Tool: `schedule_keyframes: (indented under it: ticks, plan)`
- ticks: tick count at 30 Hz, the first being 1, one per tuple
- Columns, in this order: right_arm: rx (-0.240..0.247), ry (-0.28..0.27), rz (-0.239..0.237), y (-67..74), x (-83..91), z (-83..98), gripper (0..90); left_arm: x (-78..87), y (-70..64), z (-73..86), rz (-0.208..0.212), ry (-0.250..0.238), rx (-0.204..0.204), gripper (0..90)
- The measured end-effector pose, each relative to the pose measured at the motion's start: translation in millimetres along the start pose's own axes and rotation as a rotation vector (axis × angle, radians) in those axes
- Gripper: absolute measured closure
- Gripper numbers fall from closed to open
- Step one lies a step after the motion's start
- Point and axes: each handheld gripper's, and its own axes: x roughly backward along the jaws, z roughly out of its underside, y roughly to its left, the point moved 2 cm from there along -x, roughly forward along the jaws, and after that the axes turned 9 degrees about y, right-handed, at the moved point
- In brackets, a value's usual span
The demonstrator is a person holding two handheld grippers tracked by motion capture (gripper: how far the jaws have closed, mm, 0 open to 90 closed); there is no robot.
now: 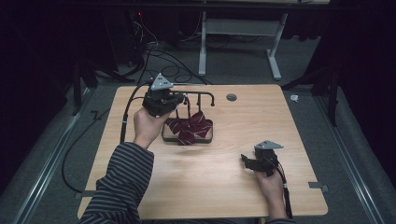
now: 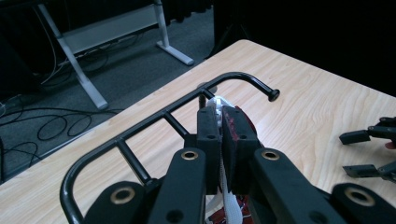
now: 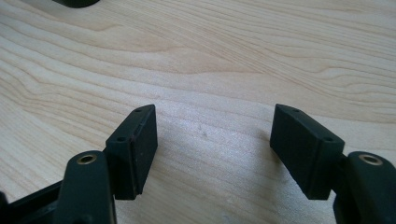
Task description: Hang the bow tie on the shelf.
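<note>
A maroon tie (image 1: 189, 128) with pale stripes lies bunched on the base of a black wire rack (image 1: 211, 136) in the middle of the table. My left gripper (image 1: 176, 101) is held above the rack's left end, next to its top bar (image 2: 140, 126). It (image 2: 221, 114) is shut on the tie's white neck strap (image 2: 226, 191) and a fold of maroon cloth. My right gripper (image 1: 246, 160) rests low over the table at the front right. Its jaws (image 3: 215, 135) stand open over bare wood, and it also appears in the left gripper view (image 2: 369, 154).
The wooden table (image 1: 210, 186) has a round cable hole (image 1: 231, 97) at the back. The rack's bar ends in a knob (image 2: 274, 94). Beyond the table stand a white desk frame (image 1: 203, 46) and loose cables (image 1: 159, 56) on the floor.
</note>
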Motion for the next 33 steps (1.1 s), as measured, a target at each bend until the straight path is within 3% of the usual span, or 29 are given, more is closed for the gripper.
schedule_keyframes:
  ticks: [33]
  plan:
    - [0.003,0.000,0.000,0.1,0.0,0.1,33.3,-42.9,18.3,-14.4,-0.050,0.024,0.051,86.2]
